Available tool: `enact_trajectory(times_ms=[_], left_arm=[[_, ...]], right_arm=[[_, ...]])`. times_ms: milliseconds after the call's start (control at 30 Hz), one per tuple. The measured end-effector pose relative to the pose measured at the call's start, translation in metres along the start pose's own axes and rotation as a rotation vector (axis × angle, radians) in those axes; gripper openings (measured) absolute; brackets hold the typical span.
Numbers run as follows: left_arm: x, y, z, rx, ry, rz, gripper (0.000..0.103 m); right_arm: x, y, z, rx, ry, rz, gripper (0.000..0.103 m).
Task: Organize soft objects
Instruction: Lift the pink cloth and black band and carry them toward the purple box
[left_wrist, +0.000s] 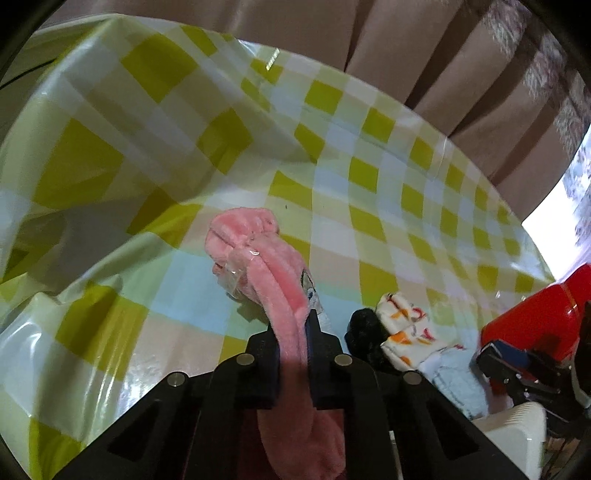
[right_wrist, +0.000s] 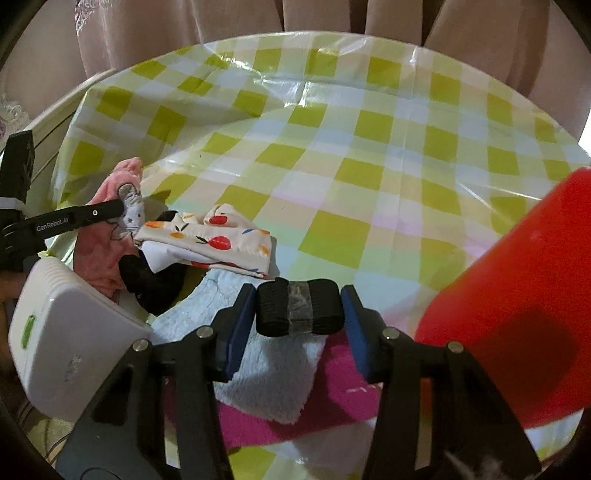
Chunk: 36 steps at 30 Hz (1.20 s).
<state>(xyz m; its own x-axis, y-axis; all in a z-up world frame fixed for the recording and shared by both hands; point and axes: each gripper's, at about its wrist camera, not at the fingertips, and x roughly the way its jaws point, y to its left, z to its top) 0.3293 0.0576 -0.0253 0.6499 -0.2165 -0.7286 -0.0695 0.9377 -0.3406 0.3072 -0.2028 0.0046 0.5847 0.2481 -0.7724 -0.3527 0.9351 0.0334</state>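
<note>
A pink fluffy cloth hangs over the checked tablecloth, and my left gripper is shut on its middle, with the rest drooping under the jaws. In the right wrist view the same pink cloth lies at the left, with one left finger across it. My right gripper is shut on a black rolled bundle wrapped with clear tape; both blue pads touch its sides. It sits over a light blue towel.
A fruit-print cloth and a black sock lie between the grippers. A magenta cloth is under the towel. A red container stands at the right, a white box at the left. Curtains hang behind the table.
</note>
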Motion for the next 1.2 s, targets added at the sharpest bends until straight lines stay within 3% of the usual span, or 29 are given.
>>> enact_trajectory(times_ms=[500,1000,1200], left_arm=[[-0.074,0.019,-0.015,-0.134,-0.142,-0.085,0.012],[-0.149,0.006,-0.074,-0.154,-0.207,-0.148,0.012],[-0.177,-0.005,-0.092,-0.163,-0.221,-0.209,0.012]], right_arm=[[-0.068,0.014,-0.028,0.021,-0.056,0.014,0.051],[-0.128,0.019,-0.093,0.088,-0.066,0.027,0.051],[-0.15,0.009,-0.121,0.134,-0.061,0.02,0.051]])
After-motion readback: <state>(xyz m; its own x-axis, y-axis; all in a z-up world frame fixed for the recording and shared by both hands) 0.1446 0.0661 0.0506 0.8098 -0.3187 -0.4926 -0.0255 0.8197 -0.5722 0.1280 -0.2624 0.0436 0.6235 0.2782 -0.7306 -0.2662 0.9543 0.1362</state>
